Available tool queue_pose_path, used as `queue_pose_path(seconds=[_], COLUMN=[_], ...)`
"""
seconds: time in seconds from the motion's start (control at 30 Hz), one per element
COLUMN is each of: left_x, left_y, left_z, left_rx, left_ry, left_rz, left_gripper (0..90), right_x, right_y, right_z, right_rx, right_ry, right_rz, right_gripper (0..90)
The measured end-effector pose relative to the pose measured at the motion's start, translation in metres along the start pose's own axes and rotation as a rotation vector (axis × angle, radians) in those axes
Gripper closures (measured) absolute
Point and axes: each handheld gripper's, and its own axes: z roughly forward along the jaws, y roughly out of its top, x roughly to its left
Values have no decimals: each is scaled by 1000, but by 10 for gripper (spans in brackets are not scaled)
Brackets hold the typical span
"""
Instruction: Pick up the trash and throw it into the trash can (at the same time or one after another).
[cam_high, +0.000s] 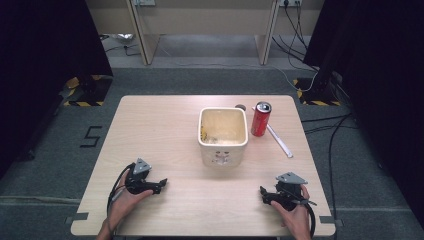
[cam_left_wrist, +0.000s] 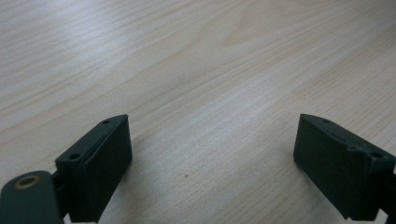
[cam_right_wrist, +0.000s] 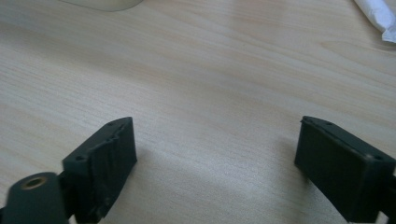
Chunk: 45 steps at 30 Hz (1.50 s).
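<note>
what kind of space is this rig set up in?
Probably a lab or data-collection bay, not a home: a bare wooden table on grey carpet, black curtains either side, hazard-striped stand feet and loose cables on the floor.

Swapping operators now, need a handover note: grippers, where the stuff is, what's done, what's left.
Left gripper: open, empty, low over the table at its near left.
Right gripper: open, empty, near right.
Cream tub: upright at the table's middle, open top, some scraps inside.
Red can: upright just right of the tub, apart from it.
White wrapped stick: flat on the table, running from the can toward the near right.
Done: nothing gripped or touched.
Left: likely the can and stick go into the tub, a guess from the layout.
</note>
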Motion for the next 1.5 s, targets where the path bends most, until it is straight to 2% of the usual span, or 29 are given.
queue_pose_path(seconds=[0.33,0.57,0.8,0.93,1.17,1.27,1.37,1.5], left_x=[0,0,0,0,0,0,0,0], left_y=[0,0,0,0,0,0,0,0], left_z=[0,0,0,0,0,0,0,0], left_rx=[0,0,0,0,0,0,0,0], left_ry=[0,0,0,0,0,0,0,0], left_rz=[0,0,0,0,0,0,0,0], left_gripper=[107,107,107,107,107,107,107,107], right_x=[0,-2,-5,-8,-7,-6,-8,-11], right_y=[4,18,45,62,97,105,119,129], right_z=[-4,-18,-36,-40,-39,-38,-33,-27], right_rx=[-17,-58,-117,-127,-132,-136,-140,-143], right_ry=[-4,-20,-42,-56,-54,-53,-45,-57], right_rz=[-5,-8,-7,0,-28,-36,-31,-23], right_gripper=[152,152,153,153,152,152,152,154])
